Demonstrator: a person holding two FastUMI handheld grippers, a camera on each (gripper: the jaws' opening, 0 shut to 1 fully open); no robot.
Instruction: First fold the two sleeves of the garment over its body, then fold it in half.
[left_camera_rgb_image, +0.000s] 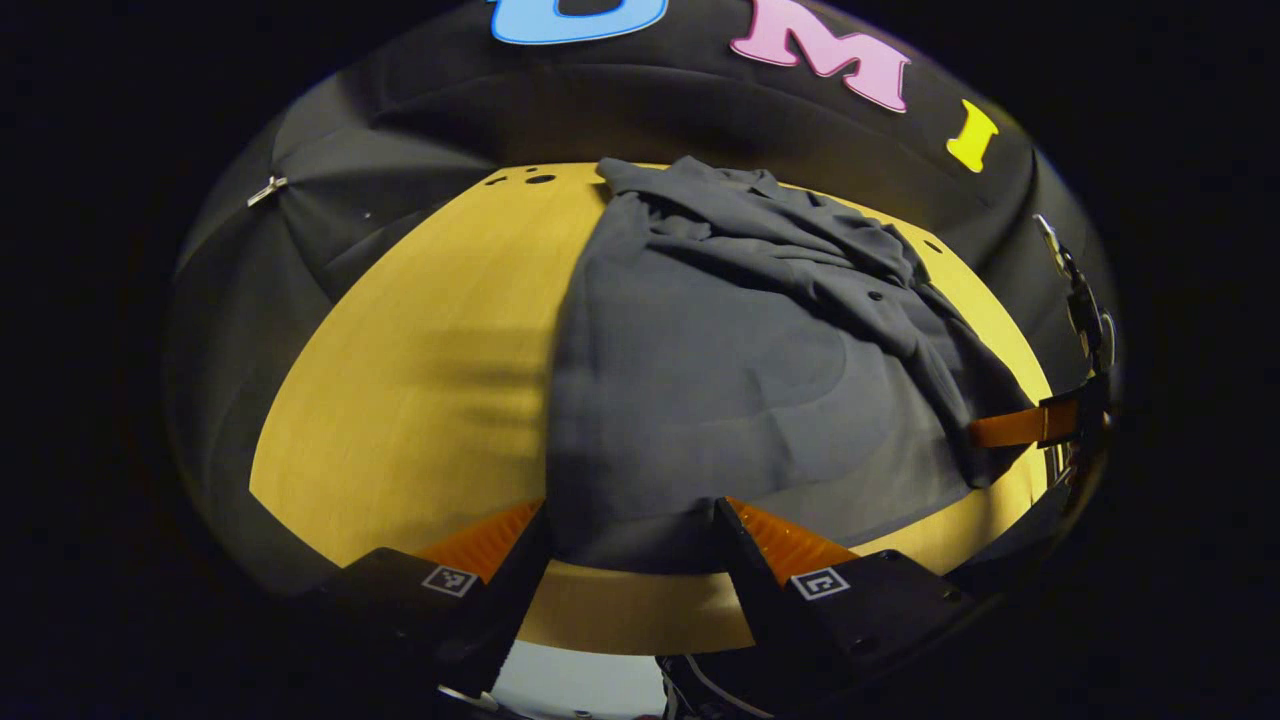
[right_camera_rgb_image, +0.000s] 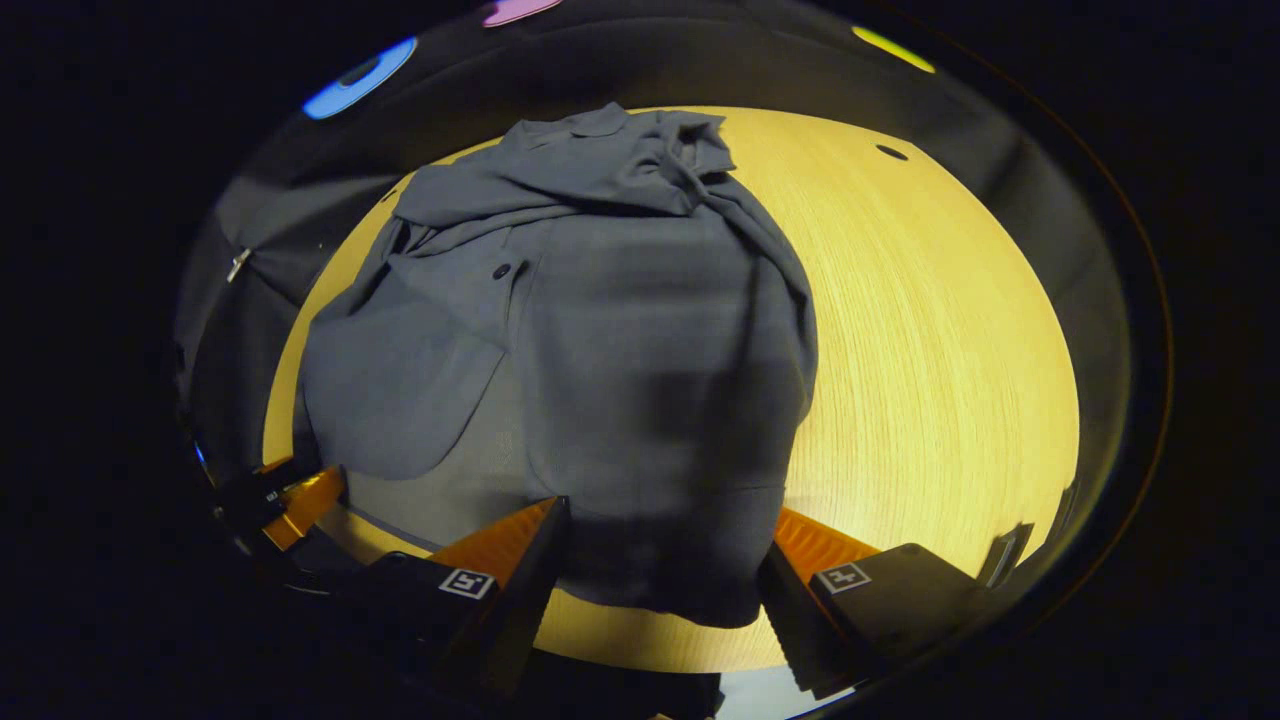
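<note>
Left gripper (left_camera_rgb_image: 632, 545): jaws spread wide, nothing pinched, straddling the near hem of the garment (left_camera_rgb_image: 740, 370) at its left corner, right by the near edge of the worktop (left_camera_rgb_image: 400, 400). Hem drapes between the two fingers (left_camera_rgb_image: 505, 540) without both pressing on it, so not a grip yet. Same gripper seen far off at the left rim of the right gripper view.

Garment: dark grey shirt, lying on the worktop with long axis running from near edge to far edge, collar end at the far edge, hem end just ahead of both grippers. Sleeves look already bunched over the body near the collar, loosely and wrinkled; exact lie of each sleeve hard to tell. Judged: sleeve step done or close, half-fold pending.

Right gripper (right_camera_rgb_image: 665, 570): also open wide, empty, straddling the hem of the garment (right_camera_rgb_image: 620, 380) toward its right corner, at the near edge of the worktop (right_camera_rgb_image: 950, 350). Fabric sags between the fingers (right_camera_rgb_image: 510, 545), apart from at least one of them. Seen also at the right rim of the left gripper view.

Key relation: both grippers at the hem end, one per corner, equally near; collar straight ahead along the long axis. Half-fold would need closing on both corners, then carrying hem toward far edge together. Risk: uneven lift skews the fold, loose sleeves slip out.
</note>
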